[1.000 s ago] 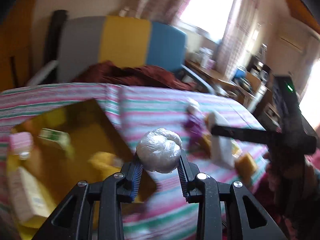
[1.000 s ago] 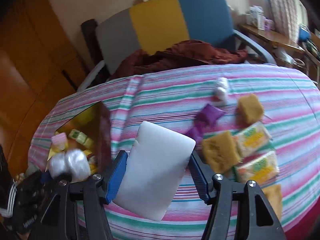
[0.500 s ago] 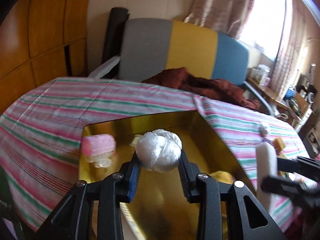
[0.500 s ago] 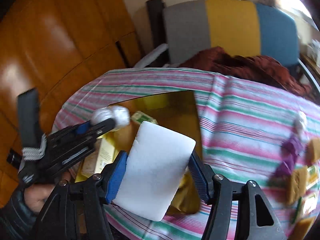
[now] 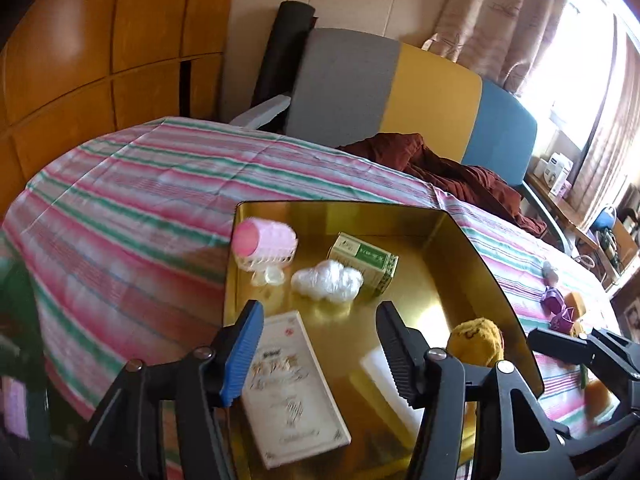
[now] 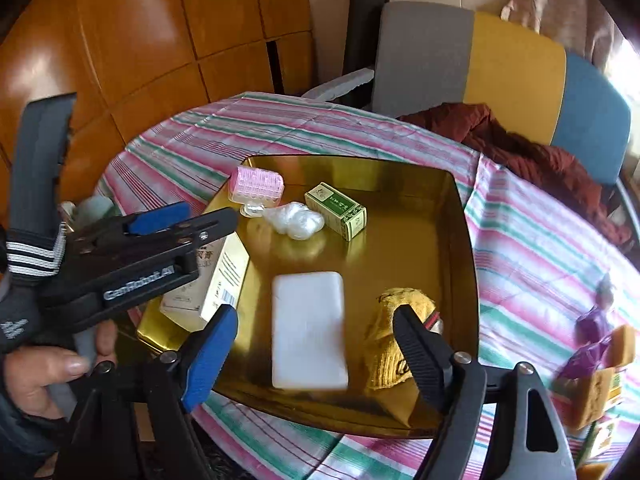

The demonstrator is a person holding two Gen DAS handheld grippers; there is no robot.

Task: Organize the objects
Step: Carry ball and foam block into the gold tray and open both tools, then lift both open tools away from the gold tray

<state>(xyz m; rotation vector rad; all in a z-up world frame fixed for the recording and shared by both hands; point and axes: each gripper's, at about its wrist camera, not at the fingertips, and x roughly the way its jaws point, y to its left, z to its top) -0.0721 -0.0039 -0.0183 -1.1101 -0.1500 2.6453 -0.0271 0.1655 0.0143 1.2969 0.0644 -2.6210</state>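
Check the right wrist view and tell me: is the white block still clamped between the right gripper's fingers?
No. The white block lies flat in the gold tray, clear of the open right gripper.

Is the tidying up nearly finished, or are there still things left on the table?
Partly done. The white block, crinkly plastic ball, pink roller and green box lie in the gold tray. Both grippers, left and right, are open and empty. The purple packets and sponges wait on the striped cloth.
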